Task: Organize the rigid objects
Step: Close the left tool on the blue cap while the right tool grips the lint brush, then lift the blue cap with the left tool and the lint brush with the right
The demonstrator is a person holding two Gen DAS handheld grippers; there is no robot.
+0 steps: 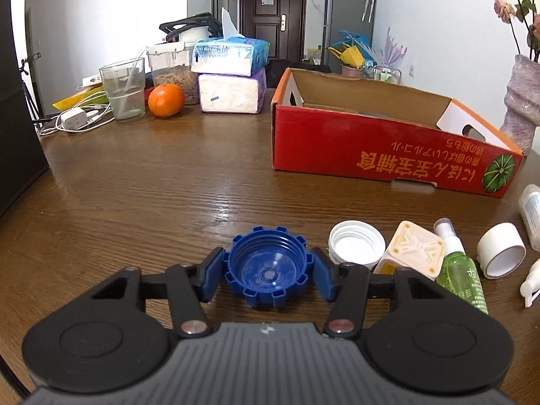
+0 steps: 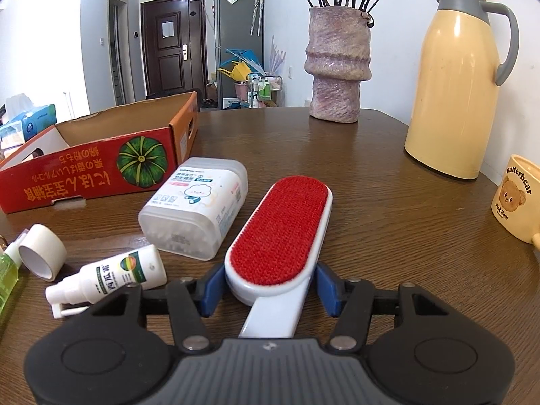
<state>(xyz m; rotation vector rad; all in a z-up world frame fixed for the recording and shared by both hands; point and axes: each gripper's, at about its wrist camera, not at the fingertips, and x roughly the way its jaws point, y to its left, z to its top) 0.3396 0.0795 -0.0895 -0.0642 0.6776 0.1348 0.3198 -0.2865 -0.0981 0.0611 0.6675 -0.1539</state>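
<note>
Blue ridged plastic, a big notched screw cap (image 1: 267, 271) lies open side up on the wooden table (image 1: 168, 185), clamped between the blue pads of the left gripper (image 1: 268, 275), whose jaws are drawn in snugly against its toothed rim. Just right of it sit a white threaded lid (image 1: 356, 246), a cream square block (image 1: 413, 253) with raised ribs, a green spray bottle (image 1: 460, 270) and a roll of white tape (image 1: 501, 249). Behind them stands an open red cardboard box (image 1: 388, 148) with a green pumpkin printed on its side. The right gripper (image 2: 270, 290) pinches the white plastic base of a long oval lint brush (image 2: 280, 233) with a fuzzy red face, lying flat on the table. Beside the brush lie a frosted tub of cotton swabs (image 2: 194, 207) and a small white spray bottle (image 2: 108, 278); farther back stand a rough purple vase (image 2: 337, 64), a smooth yellow jug (image 2: 455, 77) and a yellow mug (image 2: 513, 199).
</note>
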